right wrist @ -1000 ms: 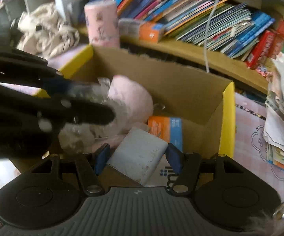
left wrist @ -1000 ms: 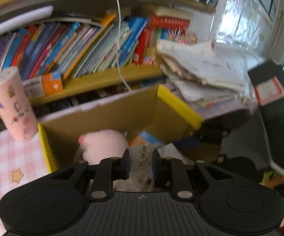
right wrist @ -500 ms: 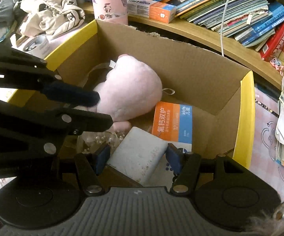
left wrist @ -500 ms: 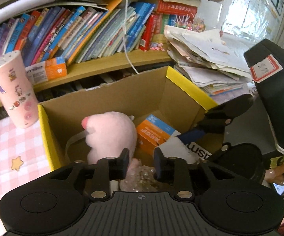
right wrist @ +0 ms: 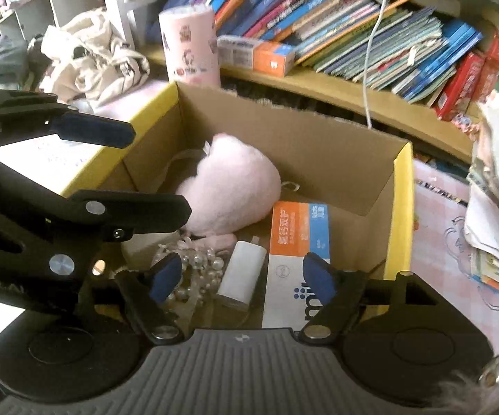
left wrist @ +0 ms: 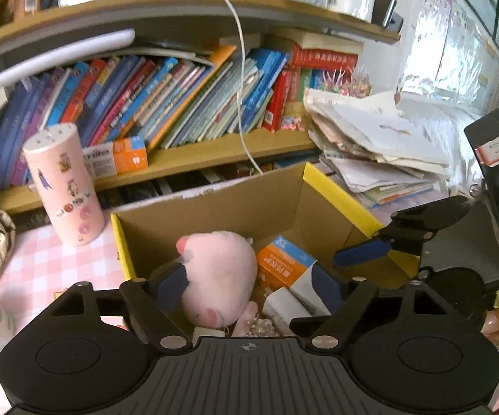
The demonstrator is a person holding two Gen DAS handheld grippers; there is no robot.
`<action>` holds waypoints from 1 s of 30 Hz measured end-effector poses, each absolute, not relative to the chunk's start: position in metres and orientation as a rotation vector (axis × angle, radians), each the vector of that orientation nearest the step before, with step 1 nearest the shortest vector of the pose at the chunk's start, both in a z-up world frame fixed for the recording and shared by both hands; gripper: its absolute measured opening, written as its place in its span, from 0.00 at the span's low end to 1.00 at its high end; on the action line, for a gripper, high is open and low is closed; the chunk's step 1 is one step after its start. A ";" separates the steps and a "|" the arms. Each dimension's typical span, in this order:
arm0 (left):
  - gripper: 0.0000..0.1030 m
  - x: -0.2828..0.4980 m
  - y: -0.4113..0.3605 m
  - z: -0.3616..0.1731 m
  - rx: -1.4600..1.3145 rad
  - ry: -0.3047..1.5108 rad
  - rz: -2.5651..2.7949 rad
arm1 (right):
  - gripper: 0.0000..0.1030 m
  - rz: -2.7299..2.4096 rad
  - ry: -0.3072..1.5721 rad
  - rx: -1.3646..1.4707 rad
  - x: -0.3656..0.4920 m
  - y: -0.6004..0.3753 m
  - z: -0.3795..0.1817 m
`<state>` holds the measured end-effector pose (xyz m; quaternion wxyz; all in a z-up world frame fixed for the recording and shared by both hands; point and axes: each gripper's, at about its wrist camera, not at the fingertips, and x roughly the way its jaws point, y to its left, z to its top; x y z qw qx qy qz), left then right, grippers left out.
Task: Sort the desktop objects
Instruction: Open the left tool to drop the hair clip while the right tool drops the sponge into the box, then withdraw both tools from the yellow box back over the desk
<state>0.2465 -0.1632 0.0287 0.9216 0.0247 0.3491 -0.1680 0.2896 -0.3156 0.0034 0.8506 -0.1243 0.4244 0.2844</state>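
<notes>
Below hand-held gripper (right wrist: pixel 242 278), apparently charger (right wrist: pixel 241 278)

pink plush toy (right wrist: pixel 235 190), yellow-edged brown box (right wrist: pixel 401 207), pink checked tablecloth (left wrist: pixel 42 263).

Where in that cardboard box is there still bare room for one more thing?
Bare floor shows in the cardboard box between the orange carton and the yellow-edged wall. Around the pink plush, pearls and white charger it is crowded.

Fluffy pink plush toy (right wrist: pixel 235 186), matt cardboard box (right wrist: pixel 318 148)
</notes>
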 end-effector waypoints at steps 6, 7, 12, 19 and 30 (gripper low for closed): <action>0.87 0.222 -0.161 0.046 0.063 0.658 -0.331 | 0.82 0.571 0.814 -0.242 0.264 -0.322 0.023; 0.88 0.218 -0.160 0.048 0.065 0.650 -0.329 | 0.83 0.565 0.802 -0.240 0.259 -0.323 0.026; 0.90 0.198 -0.156 0.054 0.055 0.633 -0.315 | 0.85 0.535 0.760 -0.217 0.239 -0.331 0.035; 0.90 0.173 -0.153 0.042 0.042 0.688 -0.317 | 0.87 0.485 0.749 -0.169 0.215 -0.345 0.036; 0.90 0.146 -0.147 0.022 0.009 0.764 -0.302 | 0.88 0.430 0.812 -0.120 0.181 -0.351 0.014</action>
